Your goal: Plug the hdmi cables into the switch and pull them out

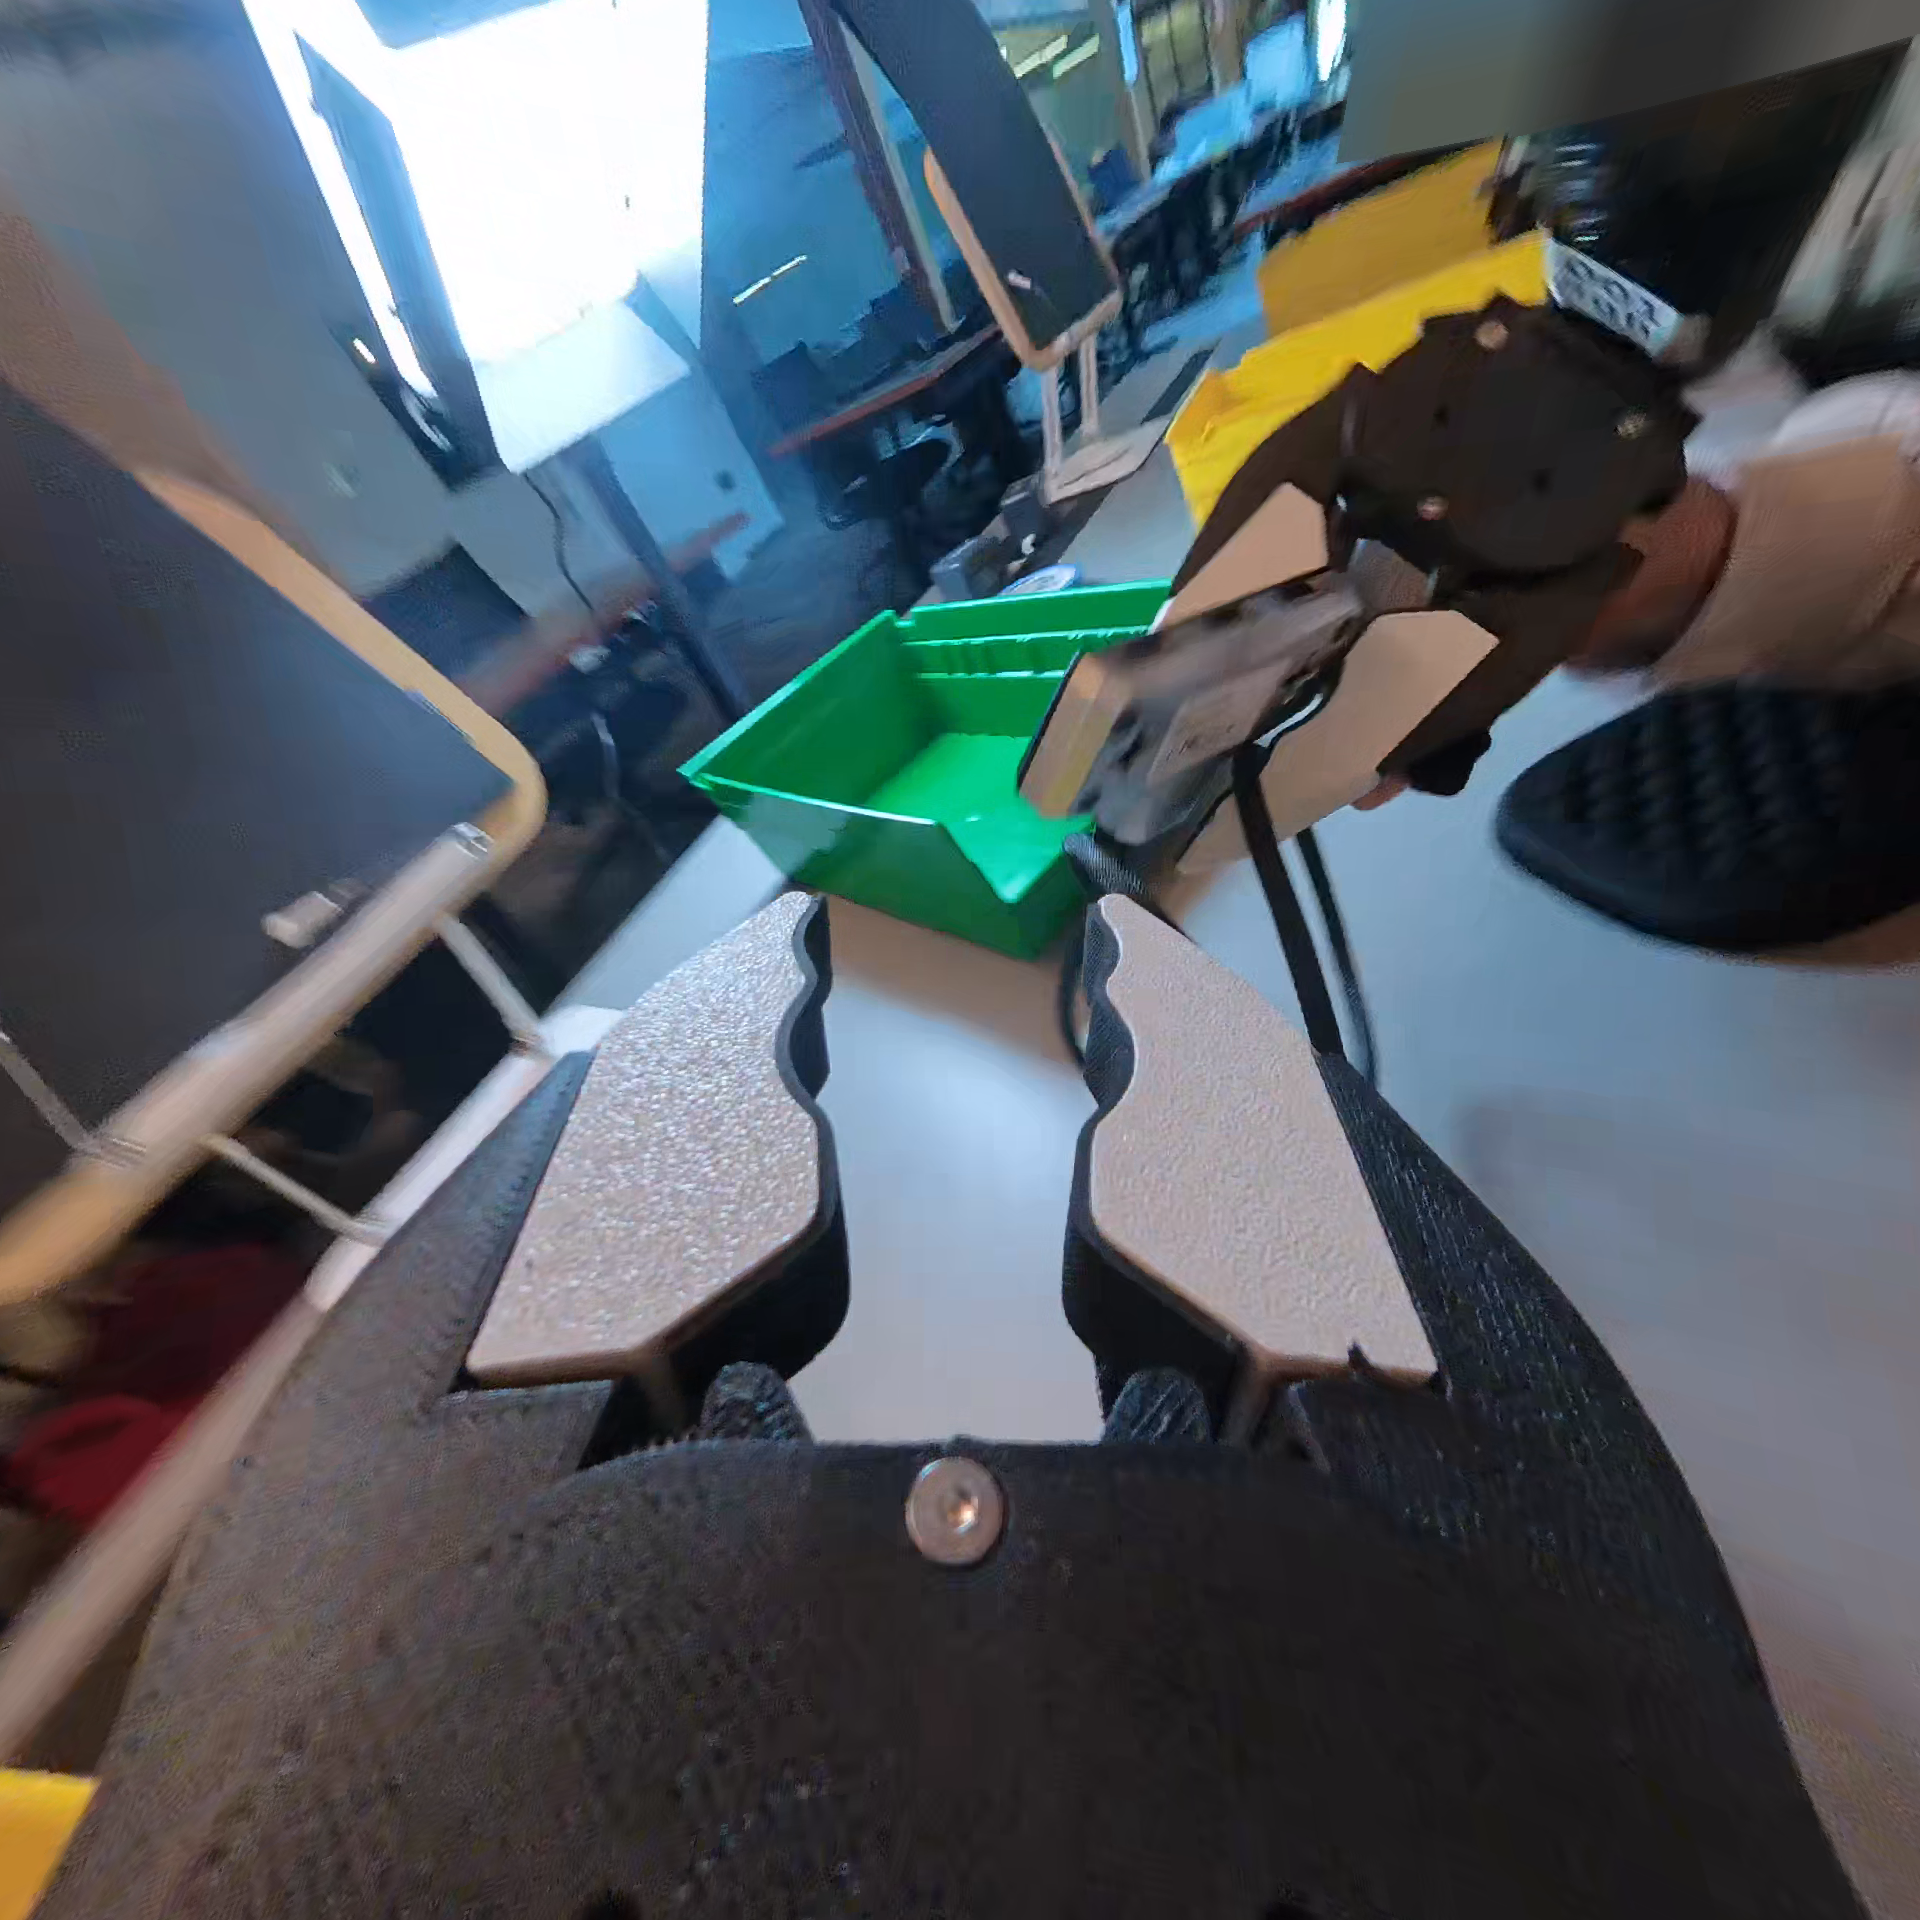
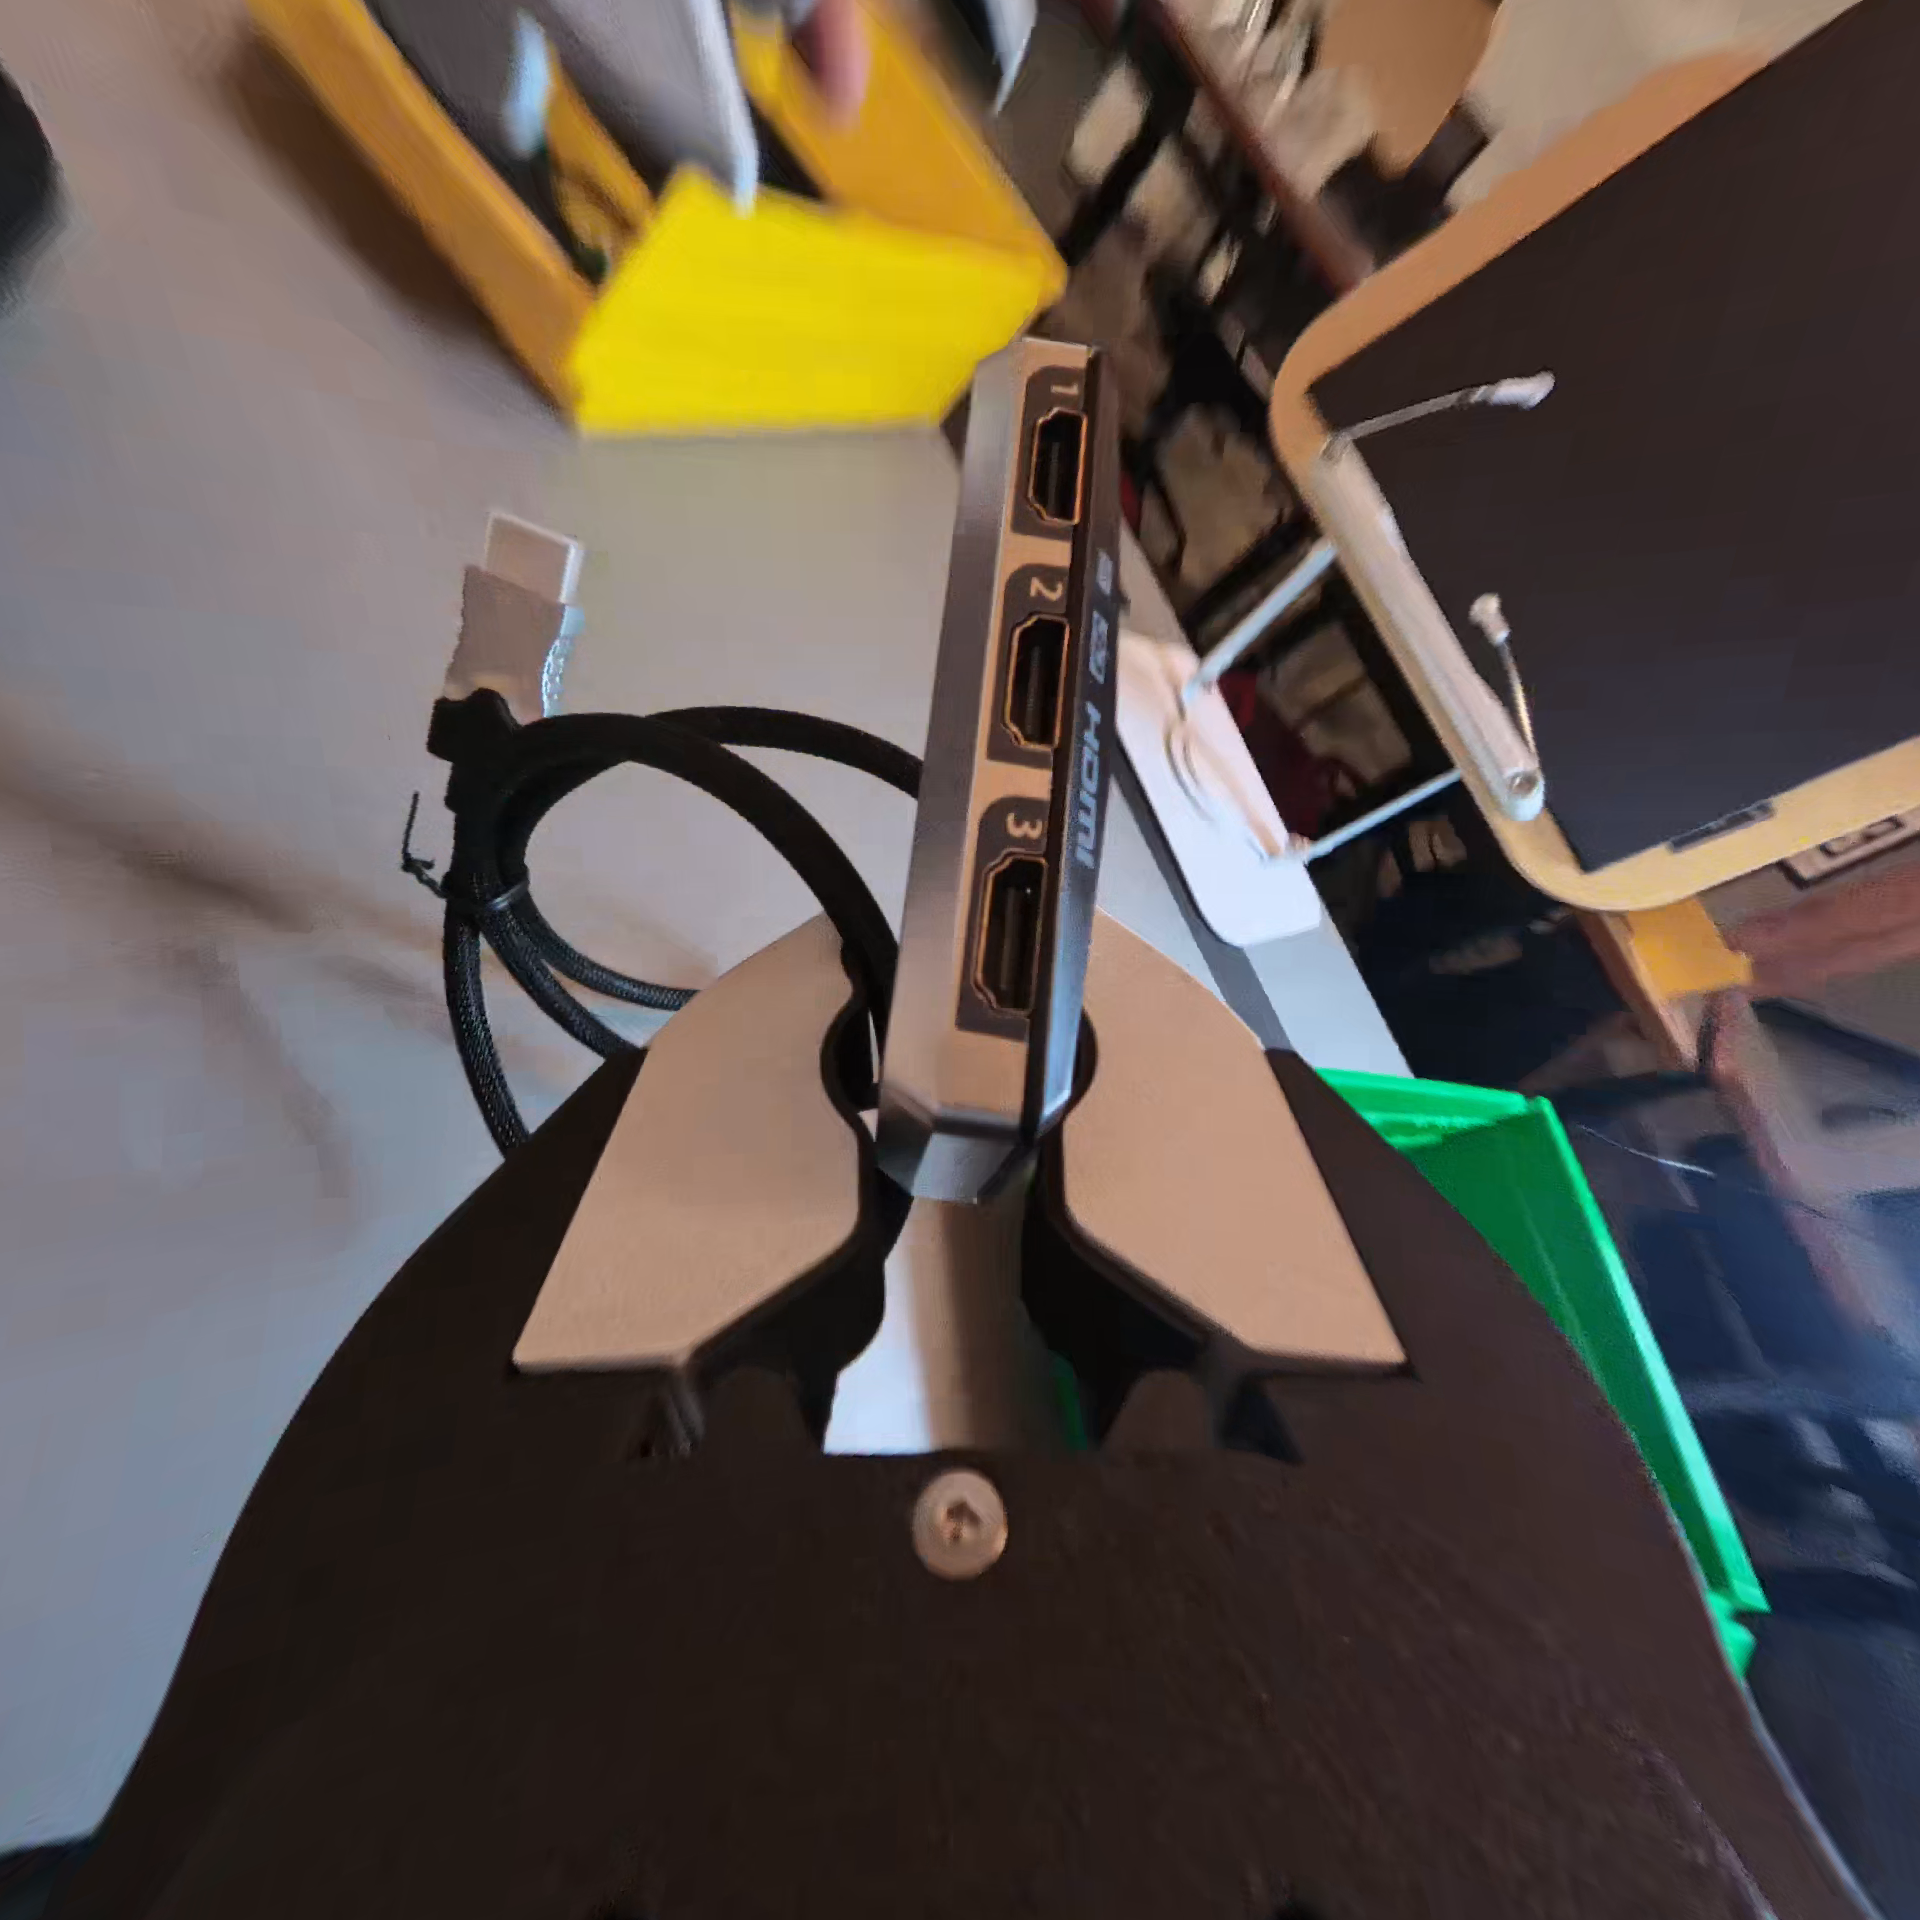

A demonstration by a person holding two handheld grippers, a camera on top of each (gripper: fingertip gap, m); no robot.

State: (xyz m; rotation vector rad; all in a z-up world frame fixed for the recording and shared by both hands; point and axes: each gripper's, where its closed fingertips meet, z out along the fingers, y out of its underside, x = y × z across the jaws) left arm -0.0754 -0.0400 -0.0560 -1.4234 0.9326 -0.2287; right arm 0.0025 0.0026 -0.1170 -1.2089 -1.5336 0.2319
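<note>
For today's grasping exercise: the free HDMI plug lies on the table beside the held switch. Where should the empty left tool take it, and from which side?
Grip the HDMI plug on its grey housing, leaving the metal tip bare. It appears to lie flat on the table, so come from above with the open left tool, closing across the housing's narrow sides.

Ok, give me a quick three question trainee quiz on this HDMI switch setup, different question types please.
1. True or false: the right gripper is shut on the switch.
2. How many ports on the switch's visible edge have a cable in them?
3. The left gripper is: A) open and empty, B) holding the coiled cable, C) inside the green bin.

Key: 1 true; 2 none; 3 A.
</note>
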